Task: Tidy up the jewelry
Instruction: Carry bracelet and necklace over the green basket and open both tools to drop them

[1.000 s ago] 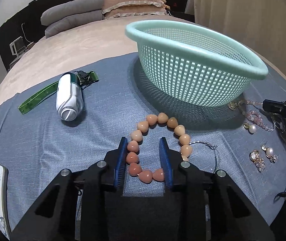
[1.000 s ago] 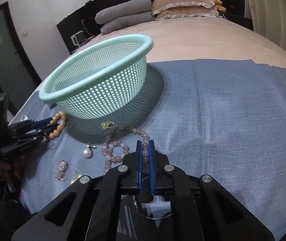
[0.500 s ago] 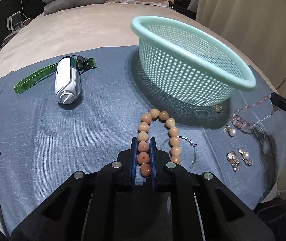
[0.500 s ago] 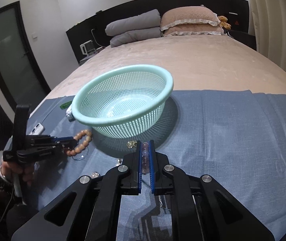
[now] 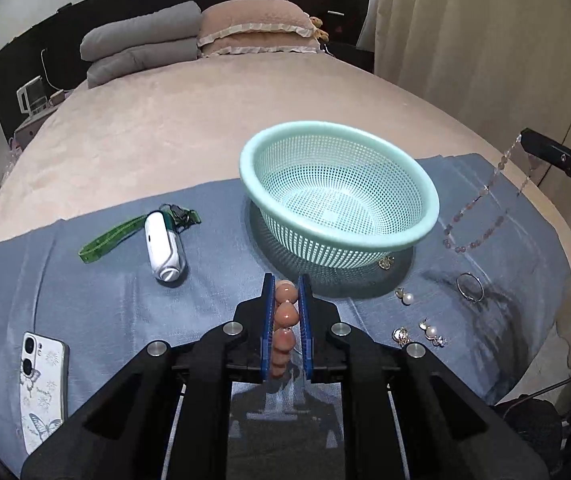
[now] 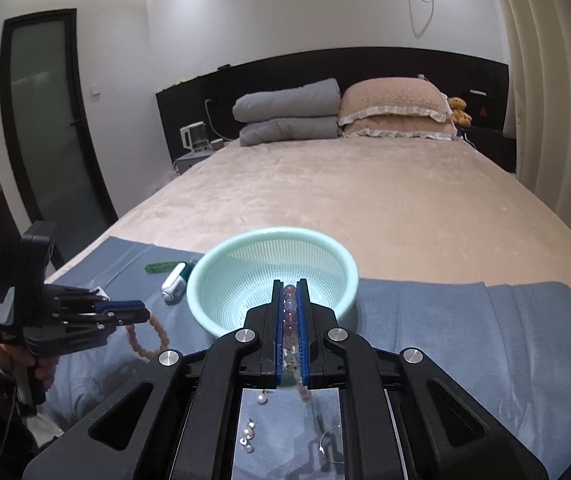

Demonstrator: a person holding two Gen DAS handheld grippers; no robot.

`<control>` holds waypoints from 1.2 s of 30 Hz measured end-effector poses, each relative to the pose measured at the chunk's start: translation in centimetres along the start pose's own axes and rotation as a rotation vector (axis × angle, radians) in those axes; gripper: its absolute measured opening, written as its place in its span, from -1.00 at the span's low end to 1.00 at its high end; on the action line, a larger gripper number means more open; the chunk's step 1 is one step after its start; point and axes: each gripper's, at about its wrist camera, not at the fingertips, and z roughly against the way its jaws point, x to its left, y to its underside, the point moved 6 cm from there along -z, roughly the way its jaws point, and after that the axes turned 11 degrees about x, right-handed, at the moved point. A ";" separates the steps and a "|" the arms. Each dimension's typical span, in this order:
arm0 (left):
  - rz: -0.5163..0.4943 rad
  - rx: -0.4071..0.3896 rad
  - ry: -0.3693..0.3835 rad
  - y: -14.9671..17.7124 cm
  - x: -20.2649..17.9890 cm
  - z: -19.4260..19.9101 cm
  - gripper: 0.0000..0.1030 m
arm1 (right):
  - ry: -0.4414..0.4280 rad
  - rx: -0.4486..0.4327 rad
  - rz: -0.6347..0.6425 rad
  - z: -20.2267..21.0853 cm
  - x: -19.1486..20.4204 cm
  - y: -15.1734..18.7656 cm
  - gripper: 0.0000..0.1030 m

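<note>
My left gripper [image 5: 285,280] is shut on a bracelet of peach heart-shaped beads [image 5: 285,314], held off the blue cloth just in front of the mint mesh basket [image 5: 325,126]. From the right wrist view the bracelet [image 6: 151,336] dangles below the left gripper [image 6: 146,313]. My right gripper [image 6: 290,286] is shut on a pink bead necklace [image 6: 290,304], raised in front of the basket [image 6: 273,234]. In the left wrist view this necklace [image 5: 481,216] hangs in a loop from the right gripper [image 5: 524,139] to the basket's right.
On the blue cloth [image 5: 85,312] lie pearl earrings [image 5: 405,297], a second pair of earrings [image 5: 431,332], a ring [image 5: 470,286] and a gold charm [image 5: 386,262] by the basket. A white device [image 5: 165,248] with a green strap and a phone [image 5: 43,384] lie left.
The left gripper shut on the peach bracelet and lifted it off the cloth. The right gripper rose with the pink necklace, which now hangs free. Both views look down from higher up.
</note>
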 end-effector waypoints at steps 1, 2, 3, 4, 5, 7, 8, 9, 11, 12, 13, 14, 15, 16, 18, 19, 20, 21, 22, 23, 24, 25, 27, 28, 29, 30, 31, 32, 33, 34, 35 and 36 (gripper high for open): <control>-0.004 -0.014 -0.001 0.0 -0.2 0.4 -0.77 | -0.003 -0.014 0.005 0.3 0.1 -0.6 -0.89; -0.004 -0.026 -0.002 -0.2 -0.2 0.9 -0.77 | -0.004 -0.028 0.012 0.6 0.2 -1.3 -0.89; -0.008 -0.030 -0.001 -0.5 -0.3 1.3 -0.77 | -0.007 -0.038 0.017 0.9 0.4 -1.8 -0.89; -0.010 -0.041 -0.007 -0.9 -0.3 1.8 -0.77 | -0.009 -0.051 0.021 1.2 0.5 -2.5 -0.89; -0.014 -0.050 -0.008 -1.3 -0.4 2.3 -0.77 | -0.012 -0.058 0.029 1.3 0.7 -3.0 -0.89; -0.017 -0.077 -0.004 -2.5 -0.4 3.5 -0.77 | -0.014 -0.070 0.051 1.4 1.0 -4.1 -0.89; -0.014 -0.086 0.005 -3.1 -0.4 3.9 -0.77 | -0.022 -0.076 0.061 1.3 1.2 -4.5 -0.89; -0.012 -0.094 0.009 -3.7 -0.5 4.3 -0.77 | -0.031 -0.083 0.065 1.3 1.2 -5.0 -0.89; -0.020 -0.113 0.008 -4.9 -0.8 4.8 -0.77 | -0.033 -0.092 0.080 1.1 1.5 -5.9 -0.89; -0.027 -0.120 0.011 -5.6 -1.0 5.0 -0.77 | -0.033 -0.097 0.088 0.9 1.6 -6.3 -0.89; -0.032 -0.128 0.006 -6.3 -1.2 5.2 -0.77 | -0.034 -0.096 0.094 0.6 1.7 -6.6 -0.89; -0.040 -0.130 0.008 -7.0 -1.3 5.3 -0.77 | -0.036 -0.095 0.099 0.4 1.8 -6.9 -0.89; -0.042 -0.135 0.011 -7.7 -1.4 5.3 -0.77 | -0.038 -0.093 0.103 0.0 1.9 -7.2 -0.89; -0.044 -0.138 0.011 -8.3 -1.6 5.3 -0.77 | -0.043 -0.089 0.107 -0.1 2.0 -7.3 -0.89; -0.043 -0.142 0.012 -9.4 -1.8 5.0 -0.77 | -0.044 -0.080 0.116 -1.0 2.0 -7.7 -0.89; -0.045 -0.138 0.011 -9.8 -1.9 4.8 -0.77 | -0.046 -0.077 0.117 -1.4 2.0 -7.8 -0.89; -0.049 -0.134 0.018 -10.2 -2.1 4.5 -0.77 | -0.050 -0.070 0.115 -1.9 1.9 -7.9 -0.89; -0.048 -0.133 0.026 -10.6 -2.2 4.2 -0.77 | -0.052 -0.064 0.114 -2.3 1.8 -8.0 -0.89; -0.049 -0.124 0.032 -11.0 -2.3 3.6 -0.77 | -0.055 -0.058 0.113 -2.9 1.7 -8.0 -0.89; -0.049 -0.117 0.037 -11.3 -2.2 3.0 -0.77 | -0.056 -0.051 0.108 -3.5 1.4 -7.9 -0.89; -0.048 -0.110 0.037 -11.5 -2.2 2.4 -0.77 | -0.058 -0.040 0.104 -4.1 1.3 -7.8 -0.89; -0.049 -0.100 0.041 -11.7 -2.3 1.6 -0.77 | -0.061 -0.030 0.101 -4.8 1.0 -7.6 -0.89; -0.050 -0.072 0.050 -11.9 -2.2 -0.2 -0.77 | -0.063 -0.002 0.095 -6.3 0.5 -7.1 -0.89; -0.051 -0.059 0.045 -12.0 -2.1 -1.1 -0.77 | -0.061 0.012 0.092 -7.2 0.2 -6.8 -0.89; -0.051 -0.042 0.049 -11.9 -2.1 -2.1 -0.77 | -0.056 0.029 0.090 -8.0 -0.1 -6.5 -0.89; -0.047 -0.026 0.054 -11.9 -2.0 -3.1 -0.77 | -0.057 0.046 0.087 -8.9 -0.4 -6.1 -0.89; -0.042 -0.012 0.056 -11.8 -1.9 -4.1 -0.77 | -0.056 0.061 0.082 -9.7 -0.6 -5.7 -0.89; -0.038 0.003 0.059 -11.7 -1.9 -5.0 -0.77 | -0.053 0.076 0.077 -10.4 -1.0 -5.3 -0.89; -0.036 0.016 0.065 -11.5 -1.8 -5.8 -0.77 | -0.054 0.092 0.070 -11.1 -1.3 -4.9 -0.89; -0.035 0.029 0.066 -11.3 -1.7 -6.6 -0.77 | -0.055 0.105 0.064 -11.8 -1.6 -4.6 -0.89; -0.037 0.041 0.063 -11.2 -1.7 -7.3 -0.77 | -0.052 0.117 0.059 -12.4 -1.8 -4.2 -0.89; -0.037 0.049 0.063 -11.1 -1.6 -7.9 -0.77 | -0.052 0.128 0.053 -13.0 -2.1 -3.8 -0.89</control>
